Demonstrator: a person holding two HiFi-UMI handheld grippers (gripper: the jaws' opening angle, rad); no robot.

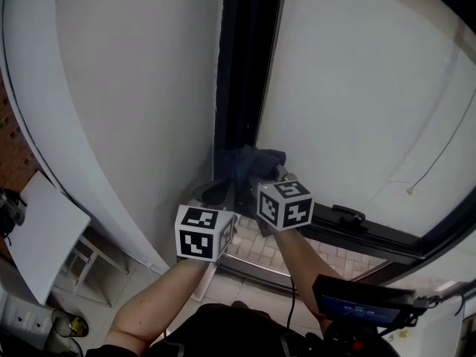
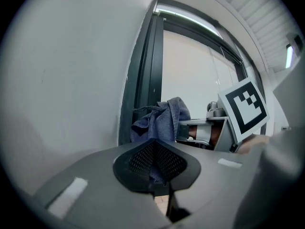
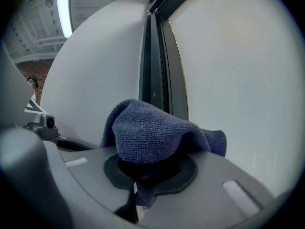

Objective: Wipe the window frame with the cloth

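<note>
A blue-grey cloth [image 1: 251, 163] is bunched against the dark vertical window frame [image 1: 242, 65], low down near its foot. My right gripper [image 1: 262, 178] is shut on the cloth [image 3: 147, 132], which drapes over its jaws right in front of the frame [image 3: 159, 70]. My left gripper [image 1: 223, 190] sits close beside it on the left. Its jaws are shut, with a fold of the same cloth [image 2: 159, 120] running down between the mesh pads [image 2: 138, 161]. The left gripper view shows the frame [image 2: 145, 80] rising behind the cloth, and the right gripper's marker cube [image 2: 245, 109] to the right.
A white wall [image 1: 134, 88] flanks the frame on the left, a pale pane [image 1: 357, 88] on the right. A dark handle [image 1: 341, 214] sits on the bottom rail. Brick paving [image 1: 253, 251] shows below. A white board [image 1: 41, 229] leans at lower left.
</note>
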